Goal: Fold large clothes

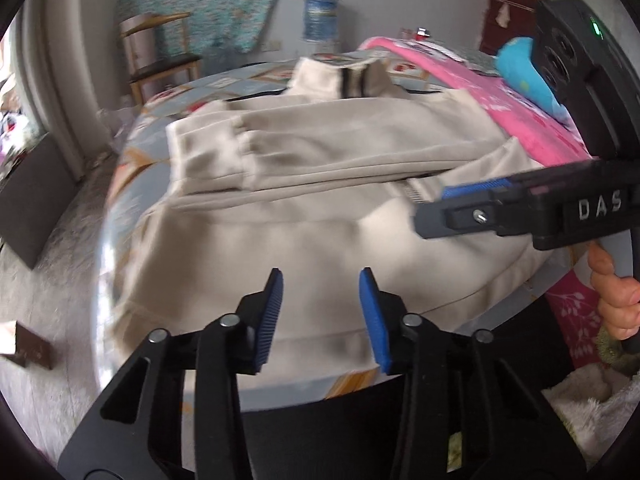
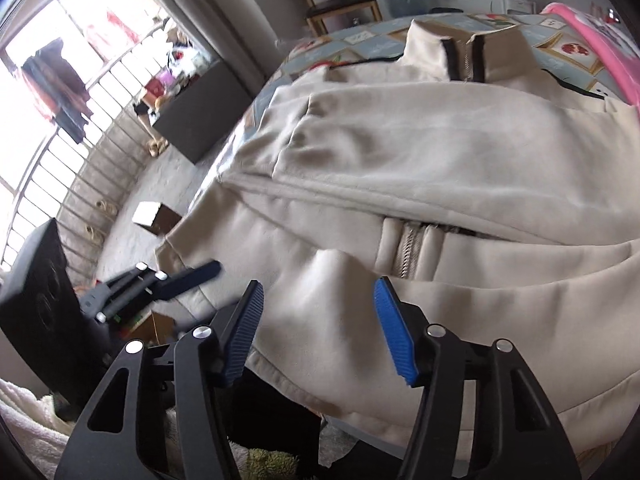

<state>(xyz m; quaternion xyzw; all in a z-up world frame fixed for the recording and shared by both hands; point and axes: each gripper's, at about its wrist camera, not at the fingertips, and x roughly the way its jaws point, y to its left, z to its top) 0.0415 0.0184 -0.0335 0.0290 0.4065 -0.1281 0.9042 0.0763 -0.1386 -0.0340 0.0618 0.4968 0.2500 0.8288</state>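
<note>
A large cream zip-up jacket (image 1: 304, 216) lies flat on the bed, collar at the far end, with one sleeve (image 1: 224, 148) folded across its chest. It fills the right wrist view (image 2: 440, 168), where its zipper end (image 2: 408, 252) shows. My left gripper (image 1: 320, 280) is open and empty above the jacket's lower part, near the hem. My right gripper (image 2: 318, 292) is open and empty over the lower front, just short of the zipper end. The right gripper also shows in the left wrist view (image 1: 460, 204), and the left gripper in the right wrist view (image 2: 192, 276).
The bed has a patterned blue sheet (image 1: 240, 80). A pink blanket (image 1: 480, 92) and a blue pillow (image 1: 520, 68) lie along the right. A wooden chair (image 1: 164, 60) and a water jug (image 1: 320, 16) stand beyond. A dark box (image 2: 196, 116) sits on the floor by the window.
</note>
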